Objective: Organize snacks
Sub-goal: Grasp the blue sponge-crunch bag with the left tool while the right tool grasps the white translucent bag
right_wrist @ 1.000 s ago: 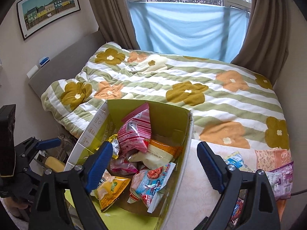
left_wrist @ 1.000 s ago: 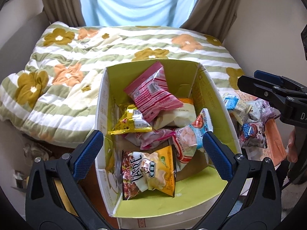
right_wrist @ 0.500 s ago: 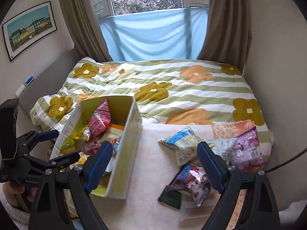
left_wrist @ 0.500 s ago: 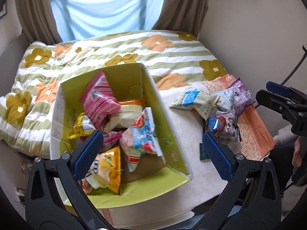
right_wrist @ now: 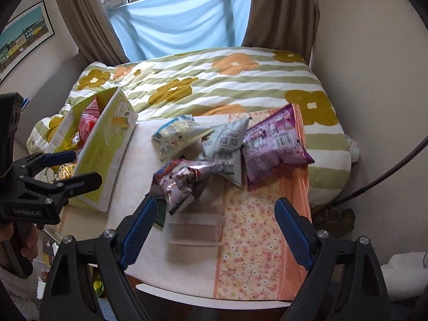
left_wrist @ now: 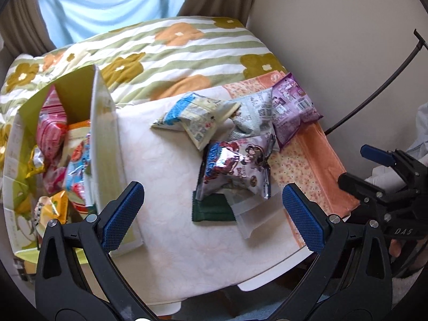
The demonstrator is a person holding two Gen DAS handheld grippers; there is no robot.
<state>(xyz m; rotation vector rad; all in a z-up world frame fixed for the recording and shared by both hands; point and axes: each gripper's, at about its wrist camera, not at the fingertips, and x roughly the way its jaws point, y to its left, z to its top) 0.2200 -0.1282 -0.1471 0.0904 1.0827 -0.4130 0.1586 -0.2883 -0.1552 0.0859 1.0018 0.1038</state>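
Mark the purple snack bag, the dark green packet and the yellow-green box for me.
purple snack bag (right_wrist: pixel 275 140): right wrist view, middle of its printed face.
dark green packet (left_wrist: pixel 211 210): left wrist view, exposed flat part below the silver bag.
yellow-green box (right_wrist: pixel 107 144): right wrist view, outer side wall.

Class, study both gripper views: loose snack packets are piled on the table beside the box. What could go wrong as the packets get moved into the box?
1. The silver packet overlaps the dark green packet and a clear packet, so a grab may drag those along.
2. The clear packet looks flat against the tablecloth, so the right gripper may pinch cloth instead.
3. The box already looks full; added packets could spill.
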